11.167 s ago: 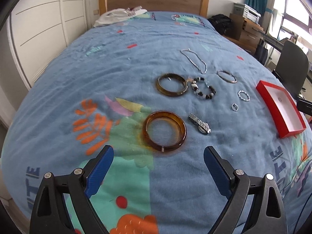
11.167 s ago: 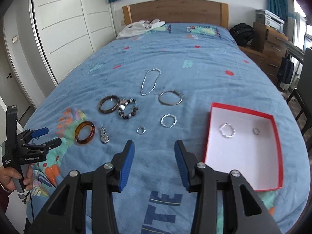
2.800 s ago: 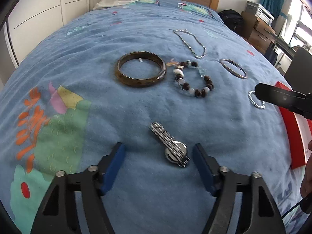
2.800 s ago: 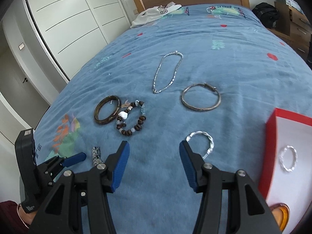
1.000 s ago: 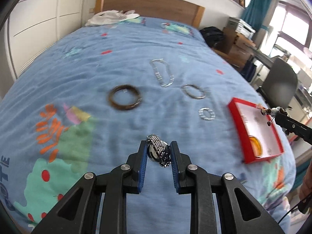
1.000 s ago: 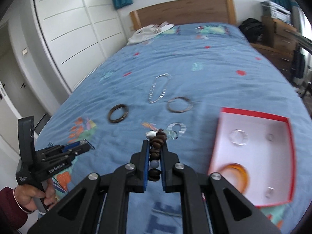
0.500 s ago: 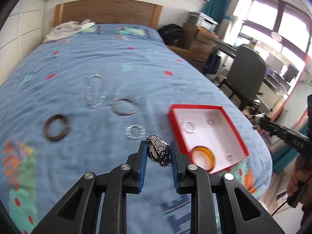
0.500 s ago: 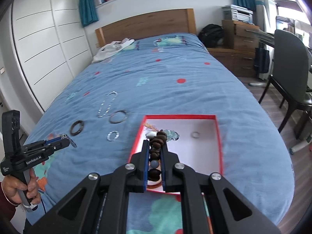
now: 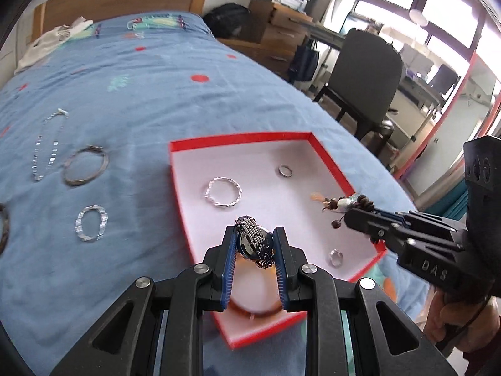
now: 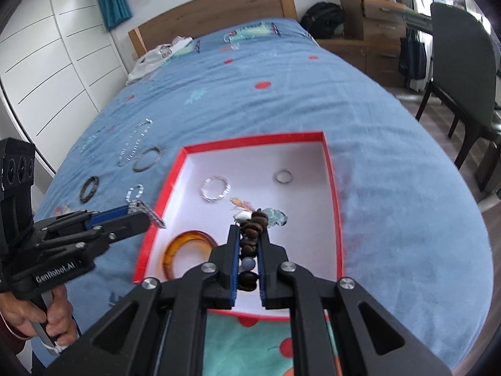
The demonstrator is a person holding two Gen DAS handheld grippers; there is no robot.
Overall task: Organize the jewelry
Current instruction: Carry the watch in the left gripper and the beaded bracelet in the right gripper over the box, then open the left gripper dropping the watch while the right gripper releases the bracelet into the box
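On the blue bedspread (image 9: 150, 87) lies a red-rimmed box (image 9: 241, 139) with an amber bangle (image 10: 184, 247) inside, and above it the left gripper (image 9: 254, 249) pinches a steel watch (image 9: 253, 244) while the right gripper (image 10: 249, 260) pinches a beaded bracelet (image 10: 252, 235).

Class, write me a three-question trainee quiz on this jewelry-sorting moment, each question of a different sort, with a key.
1. True or false: the left tool is shut on the metal watch.
2. Which item does the right tool grip? A) silver chain B) beaded bracelet C) dark bangle
3. Fill in: the amber bangle lies inside the red ____.

Key: 1 true; 2 B; 3 box.
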